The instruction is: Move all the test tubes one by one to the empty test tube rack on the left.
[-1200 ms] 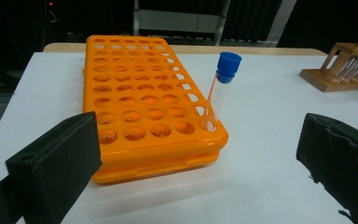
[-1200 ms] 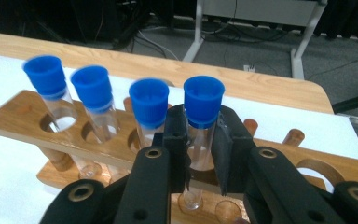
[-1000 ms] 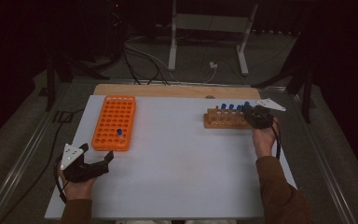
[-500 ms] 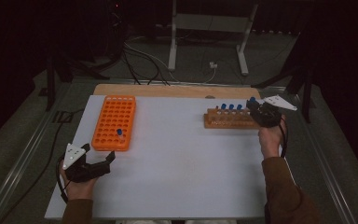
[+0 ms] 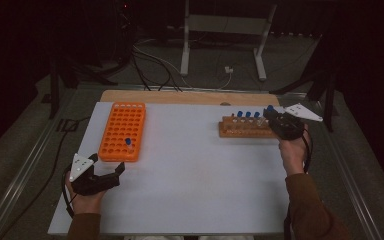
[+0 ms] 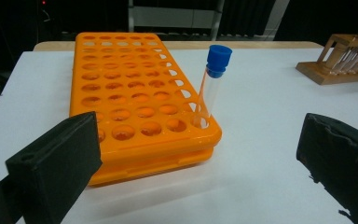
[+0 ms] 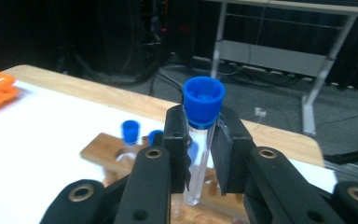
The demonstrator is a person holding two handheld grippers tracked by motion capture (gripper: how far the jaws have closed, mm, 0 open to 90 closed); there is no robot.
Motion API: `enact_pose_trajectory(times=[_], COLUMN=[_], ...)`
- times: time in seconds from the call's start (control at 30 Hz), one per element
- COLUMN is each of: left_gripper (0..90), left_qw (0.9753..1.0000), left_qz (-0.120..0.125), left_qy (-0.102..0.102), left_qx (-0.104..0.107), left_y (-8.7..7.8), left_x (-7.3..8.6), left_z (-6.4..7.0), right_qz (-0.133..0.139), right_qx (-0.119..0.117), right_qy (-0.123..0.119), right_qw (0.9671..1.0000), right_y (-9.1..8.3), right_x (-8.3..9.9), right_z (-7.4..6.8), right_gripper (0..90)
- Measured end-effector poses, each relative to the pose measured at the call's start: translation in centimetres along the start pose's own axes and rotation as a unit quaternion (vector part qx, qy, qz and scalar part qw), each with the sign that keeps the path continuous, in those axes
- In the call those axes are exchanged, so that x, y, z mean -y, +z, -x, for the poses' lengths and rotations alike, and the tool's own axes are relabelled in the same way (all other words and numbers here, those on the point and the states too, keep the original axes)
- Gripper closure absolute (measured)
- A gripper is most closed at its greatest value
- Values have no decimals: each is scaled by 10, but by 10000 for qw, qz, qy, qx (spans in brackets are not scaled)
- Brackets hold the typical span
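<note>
Right gripper pinched on a blue-capped test tube, held upright, cap up, above the wooden rack, tube's lower end lifted clear, left gripper spread wide beside the orange rack, far tubes blurred.

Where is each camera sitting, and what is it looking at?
High view: above the table, looking forward and down; both forearms, left hand-held gripper, right hand-held gripper.
Left gripper view: low, behind its wide-apart jaws, facing the orange rack holding one blue-capped tube.
Right gripper view: behind its jaws, clamped on a lifted tube, above the wooden rack.
Shared: high and left gripper views both show the orange rack; every view shows the wooden rack.
</note>
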State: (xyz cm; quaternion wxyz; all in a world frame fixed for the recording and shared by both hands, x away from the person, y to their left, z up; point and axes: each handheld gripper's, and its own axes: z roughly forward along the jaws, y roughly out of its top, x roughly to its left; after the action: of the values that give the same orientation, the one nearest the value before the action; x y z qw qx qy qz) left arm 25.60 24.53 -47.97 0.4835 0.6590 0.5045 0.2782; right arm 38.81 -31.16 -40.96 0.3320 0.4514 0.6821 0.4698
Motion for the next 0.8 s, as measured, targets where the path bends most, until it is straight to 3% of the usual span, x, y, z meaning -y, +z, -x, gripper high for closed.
enact_pose_trajectory(times=[0.4, 0.53, 0.67, 0.73, 0.8], left_gripper=[7, 7, 7, 7, 7], left_qw=[9998, 9992, 9978, 9972, 9966], left_qz=[123, 276, 445, 481, 448], left_qy=[126, 261, 410, 447, 544], left_qx=[87, 140, 263, 349, 421], left_y=[-1, -1, -1, 0, 1], left_x=[-3, -6, -11, -15, -19], left_z=[6, 13, 22, 29, 36], right_qz=[-6, -47, -69, -102, -103], right_qx=[-717, -1067, -1272, -1454, -1511], right_qy=[-73, -84, -97, -156, -171], right_qw=[9974, 9942, 9918, 9892, 9883], right_y=[-4, -1, 2, 3, 4], right_x=[6, 7, 7, 7, 7], right_z=[-42, -64, -77, -91, -96], right_gripper=[766, 765, 765, 765, 765])
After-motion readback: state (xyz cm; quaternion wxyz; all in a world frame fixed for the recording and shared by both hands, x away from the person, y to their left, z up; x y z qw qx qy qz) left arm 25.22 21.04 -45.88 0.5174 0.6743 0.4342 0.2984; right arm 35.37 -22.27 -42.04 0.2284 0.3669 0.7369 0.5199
